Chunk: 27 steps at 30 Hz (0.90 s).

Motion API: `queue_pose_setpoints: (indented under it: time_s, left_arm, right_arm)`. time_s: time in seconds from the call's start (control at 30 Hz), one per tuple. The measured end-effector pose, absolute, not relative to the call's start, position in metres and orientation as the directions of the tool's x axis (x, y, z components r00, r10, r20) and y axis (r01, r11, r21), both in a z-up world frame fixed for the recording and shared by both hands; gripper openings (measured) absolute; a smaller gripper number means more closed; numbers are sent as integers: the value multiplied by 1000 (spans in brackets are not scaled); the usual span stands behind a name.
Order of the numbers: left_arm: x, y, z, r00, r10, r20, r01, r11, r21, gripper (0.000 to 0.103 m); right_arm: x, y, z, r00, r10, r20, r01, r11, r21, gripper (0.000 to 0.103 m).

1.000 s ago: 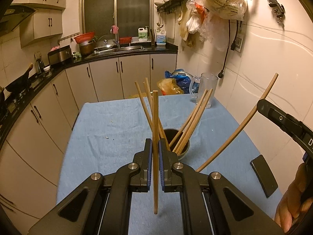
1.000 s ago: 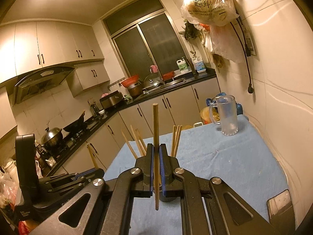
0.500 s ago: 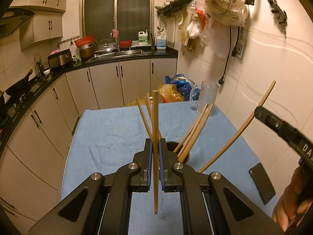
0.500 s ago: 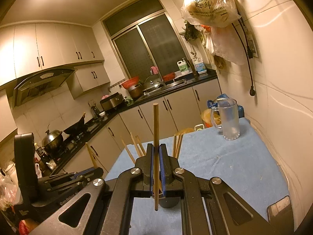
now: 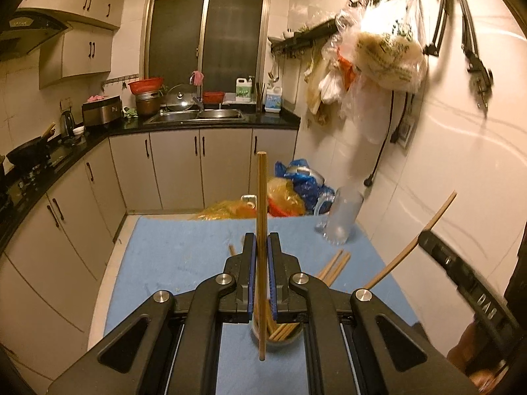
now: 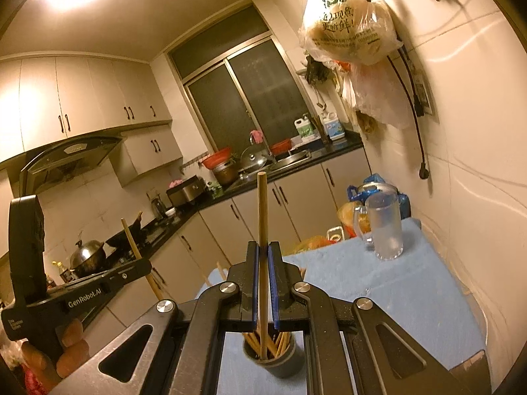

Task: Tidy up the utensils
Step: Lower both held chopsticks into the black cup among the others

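- Left wrist view: my left gripper [image 5: 260, 276] is clamped on one upright chopstick [image 5: 262, 230], its lower tip hanging over the holder cup [image 5: 290, 335] on the blue cloth [image 5: 184, 256]. Other chopsticks already lean in the cup. I judge the step to be dropping sticks in; next I lower the tip inside the rim, then ease the jaws apart.
- Right wrist view: my right gripper [image 6: 262, 279] pinches a second chopstick [image 6: 262, 217], whose tip looks to reach into the cup [image 6: 273, 358]. Only here do the cup's dark wall and the glass mug [image 6: 383, 227] show sharply.

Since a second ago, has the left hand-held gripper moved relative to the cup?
Yes. The left hand-held gripper rose and closed in over the cup, which slid down beneath its fingers.
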<state>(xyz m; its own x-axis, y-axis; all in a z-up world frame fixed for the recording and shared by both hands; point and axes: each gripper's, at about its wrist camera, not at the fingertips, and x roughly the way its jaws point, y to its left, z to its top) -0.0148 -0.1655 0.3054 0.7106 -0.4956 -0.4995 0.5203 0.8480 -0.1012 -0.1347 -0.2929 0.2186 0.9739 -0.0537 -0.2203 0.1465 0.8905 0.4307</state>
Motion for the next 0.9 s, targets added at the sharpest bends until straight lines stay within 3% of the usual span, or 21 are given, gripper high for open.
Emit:
queue_pose_setpoints:
  time_s: [0.5,0.9]
  left_arm:
    - [28,-178,245,667,-546,-507,504,832,-233,6]
    - [26,-157,197,636,-551,-541,494,829,-263,7]
  right_arm:
    - [-88,-294,182,952,-71,-298,193,894,405,6]
    - [-78,-284,144,930,-39,-366,196,895,402,6]
